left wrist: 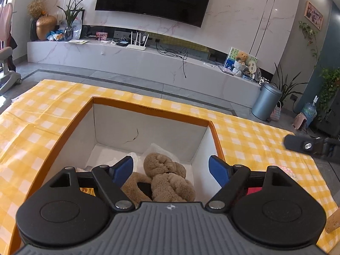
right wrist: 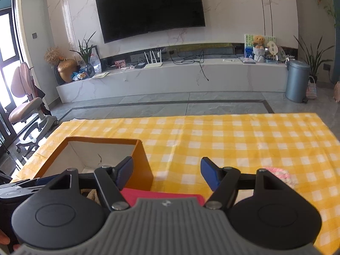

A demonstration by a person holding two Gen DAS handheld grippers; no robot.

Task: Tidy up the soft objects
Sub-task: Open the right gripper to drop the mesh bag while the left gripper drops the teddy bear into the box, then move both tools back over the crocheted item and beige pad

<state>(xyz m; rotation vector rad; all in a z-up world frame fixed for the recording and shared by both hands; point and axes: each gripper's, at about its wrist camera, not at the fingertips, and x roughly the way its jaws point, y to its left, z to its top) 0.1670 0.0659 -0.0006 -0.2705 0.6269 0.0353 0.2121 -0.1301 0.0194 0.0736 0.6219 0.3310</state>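
An orange box point(left wrist: 148, 108) with white inner walls stands on the yellow checked cloth point(left wrist: 53, 110). A brown plush toy point(left wrist: 167, 178) lies inside it on some white wrapping. My left gripper point(left wrist: 170, 161) hangs over the box, open, its blue pads wide apart on either side of the plush and not touching it. My right gripper point(right wrist: 166, 163) is open too, to the right of the box point(right wrist: 140, 161), with nothing between its pads. Under it lies a red soft item point(right wrist: 161, 195). A pink knitted piece point(right wrist: 280, 174) rests on the cloth to its right.
The table's checked cloth point(right wrist: 233, 140) stretches far and right of the box. A tan object point(left wrist: 333, 223) sits at the near right edge. Beyond the table are a grey floor, a white TV bench point(right wrist: 170, 78), a grey bin point(right wrist: 297, 80) and a pink chair point(right wrist: 25, 106).
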